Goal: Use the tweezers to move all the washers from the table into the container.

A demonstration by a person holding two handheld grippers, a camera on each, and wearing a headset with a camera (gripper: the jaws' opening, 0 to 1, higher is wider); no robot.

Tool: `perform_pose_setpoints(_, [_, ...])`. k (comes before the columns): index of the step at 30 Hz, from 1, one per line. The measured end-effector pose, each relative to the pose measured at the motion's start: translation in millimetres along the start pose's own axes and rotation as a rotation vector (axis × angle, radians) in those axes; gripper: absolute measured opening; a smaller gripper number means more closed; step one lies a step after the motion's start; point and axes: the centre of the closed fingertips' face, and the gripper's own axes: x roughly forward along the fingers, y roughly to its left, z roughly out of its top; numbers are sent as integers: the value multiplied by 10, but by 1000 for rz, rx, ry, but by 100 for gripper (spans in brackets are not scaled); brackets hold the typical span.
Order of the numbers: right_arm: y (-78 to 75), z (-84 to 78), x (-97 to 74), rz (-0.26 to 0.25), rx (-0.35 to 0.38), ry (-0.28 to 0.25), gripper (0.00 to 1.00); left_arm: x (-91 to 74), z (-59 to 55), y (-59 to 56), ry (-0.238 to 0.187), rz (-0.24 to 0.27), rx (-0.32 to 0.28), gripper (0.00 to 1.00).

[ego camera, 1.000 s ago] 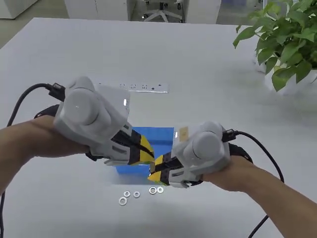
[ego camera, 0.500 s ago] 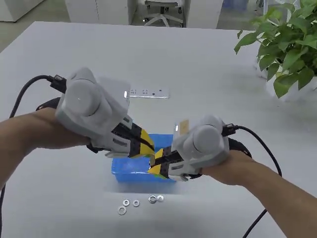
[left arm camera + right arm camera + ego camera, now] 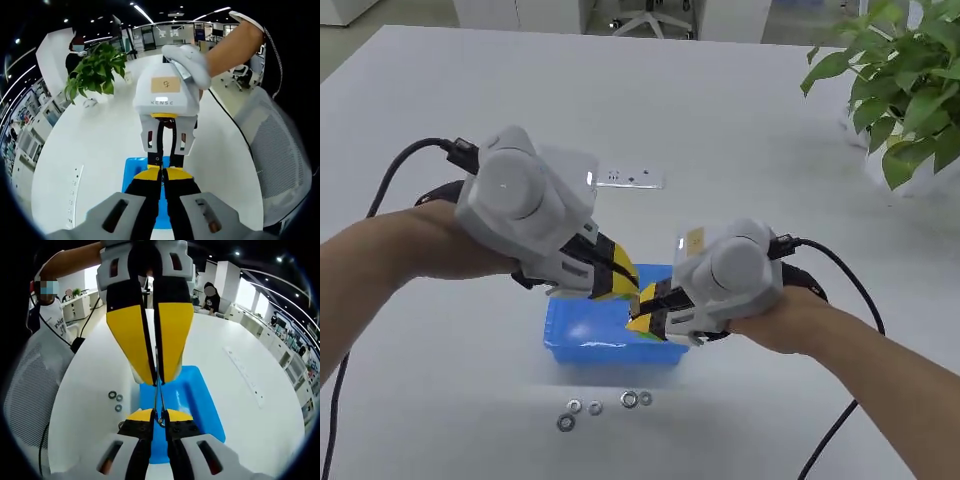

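Observation:
My two grippers meet tip to tip above the blue container (image 3: 590, 335). The left gripper (image 3: 628, 288) comes in from the left, the right gripper (image 3: 642, 322) from the right. In the right gripper view, thin metal tweezers (image 3: 158, 395) run from my right gripper's (image 3: 159, 417) shut jaws up into the left gripper's (image 3: 156, 375) nearly closed yellow jaws. Whether a washer sits in the tweezers' tip is too small to tell. Several washers (image 3: 595, 407) lie on the table in front of the container; three washers (image 3: 118, 401) lie beside the container (image 3: 195, 400).
A white power strip (image 3: 625, 178) lies behind the container. A potted plant (image 3: 910, 90) stands at the far right. Cables trail from both grippers. The white table (image 3: 770, 150) stretches around the work.
Both grippers, still tip to tip, have moved from the container's front edge near the washers to above its inside. The head camera has also shifted.

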Motion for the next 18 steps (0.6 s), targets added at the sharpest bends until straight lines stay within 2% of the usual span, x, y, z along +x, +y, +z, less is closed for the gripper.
perform_pose_setpoints(18, [-110,-271,189,25,38,41,10,253,-187,104,9,-34,-23,6])
